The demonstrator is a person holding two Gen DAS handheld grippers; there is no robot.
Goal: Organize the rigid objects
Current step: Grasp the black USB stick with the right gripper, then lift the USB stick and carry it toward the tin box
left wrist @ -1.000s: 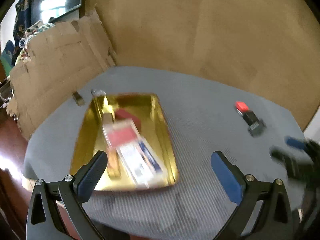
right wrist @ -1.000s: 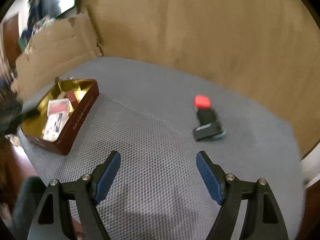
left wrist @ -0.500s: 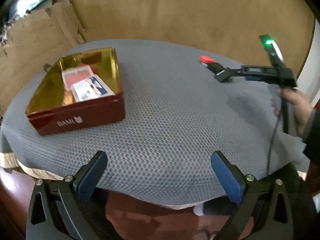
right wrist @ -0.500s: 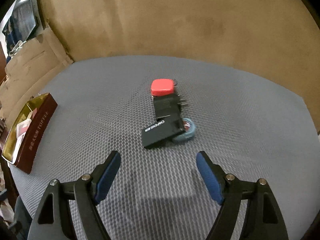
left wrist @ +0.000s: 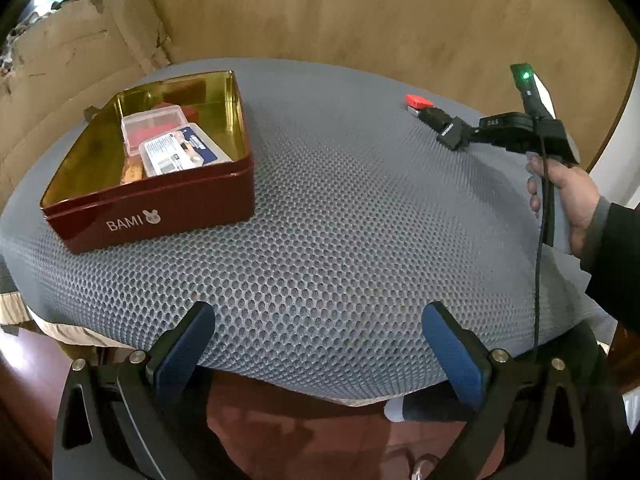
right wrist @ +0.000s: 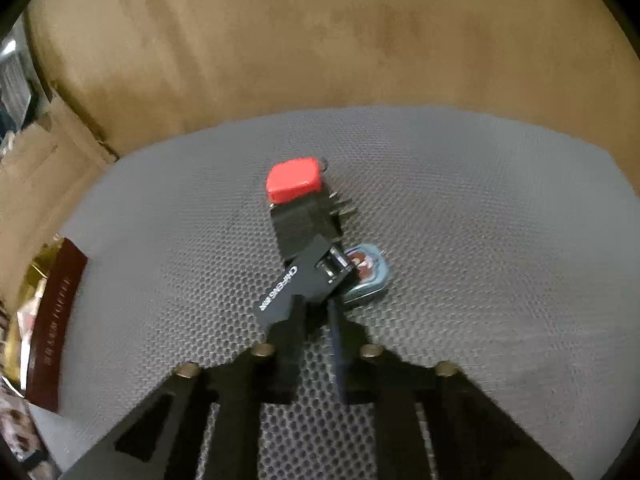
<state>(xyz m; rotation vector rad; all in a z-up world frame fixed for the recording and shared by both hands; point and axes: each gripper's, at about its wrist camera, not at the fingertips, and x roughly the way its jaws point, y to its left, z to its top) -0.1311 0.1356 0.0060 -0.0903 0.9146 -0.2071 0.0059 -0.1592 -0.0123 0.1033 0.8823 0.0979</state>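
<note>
Having closed, right tongs (right wrist: 316, 312) grip black box (right wrist: 298, 286)

left tongs (left wrist: 318, 344) spread wide, right tongs (right wrist: 316, 312) closed

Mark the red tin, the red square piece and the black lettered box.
red tin (left wrist: 168, 204), left wrist view, front wall.
red square piece (right wrist: 294, 180), right wrist view, top face.
black lettered box (right wrist: 296, 284), right wrist view, lettered face.
</note>
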